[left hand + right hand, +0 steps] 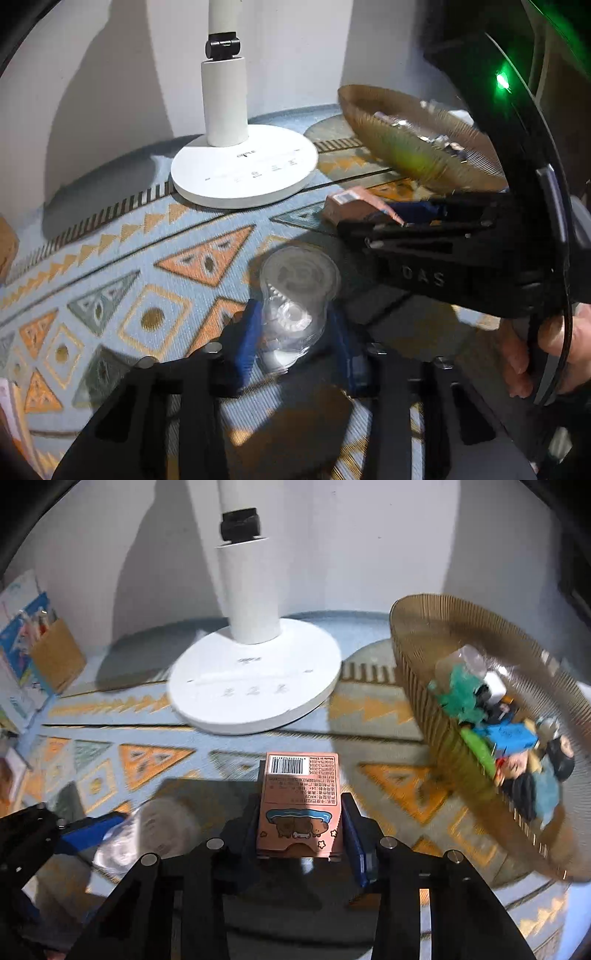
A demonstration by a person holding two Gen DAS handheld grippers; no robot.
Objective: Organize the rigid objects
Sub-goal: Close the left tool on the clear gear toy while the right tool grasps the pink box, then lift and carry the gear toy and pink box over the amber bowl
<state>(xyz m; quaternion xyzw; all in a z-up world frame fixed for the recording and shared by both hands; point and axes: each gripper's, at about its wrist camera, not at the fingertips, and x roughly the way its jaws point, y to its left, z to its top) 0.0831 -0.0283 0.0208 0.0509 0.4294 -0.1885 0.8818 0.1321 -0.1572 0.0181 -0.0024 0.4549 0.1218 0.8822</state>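
Though blur softens everything, the left gripper [291, 343] clamps a clear cup [295, 310] (rim indistinct), the right gripper [300, 830] a pink box [300, 801].

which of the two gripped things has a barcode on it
The pink box in the right gripper; the barcode is printed at its top end. The left gripper holds a clear, unprinted cup.

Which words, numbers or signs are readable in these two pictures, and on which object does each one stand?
"DAS": embossed on the right hand-held gripper, in the left wrist view.
"Made in China": along the edge of the pink box, beside its barcode.
Barcode digits and other print on the pink box: too small to read.
Logo and button symbols on the white lamp base: blurred, unreadable.
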